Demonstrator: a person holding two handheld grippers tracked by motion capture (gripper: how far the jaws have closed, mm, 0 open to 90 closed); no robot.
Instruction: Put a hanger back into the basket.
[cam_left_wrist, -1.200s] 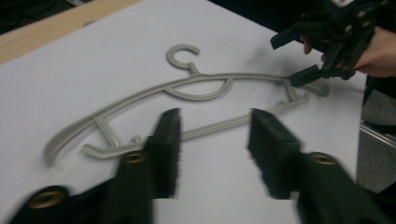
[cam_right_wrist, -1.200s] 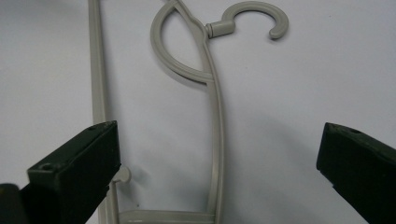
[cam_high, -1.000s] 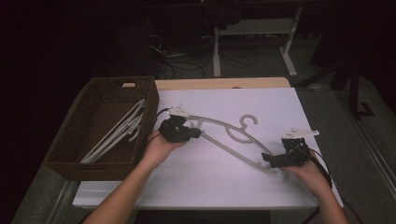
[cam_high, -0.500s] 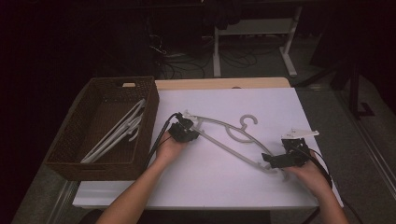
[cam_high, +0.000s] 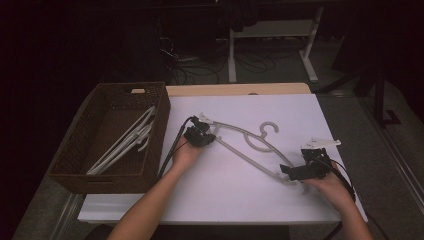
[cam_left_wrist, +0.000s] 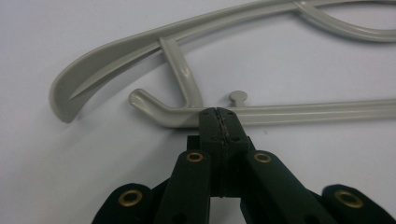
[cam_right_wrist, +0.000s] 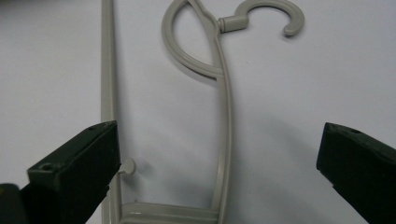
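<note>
high view has the grey hanger (cam_high: 250, 145) lying flat on the white table (cam_high: 240, 200), long axis running diagonally between the hands, left gripper (cam_high: 200, 136) pinched shut at its far-left end, right gripper (cam_high: 304, 170) spread wide over the near-right end.

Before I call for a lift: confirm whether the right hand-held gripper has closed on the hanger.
No: the right hand-held gripper has its jaws spread wide, with the grey hanger lying on the table between them.
</note>
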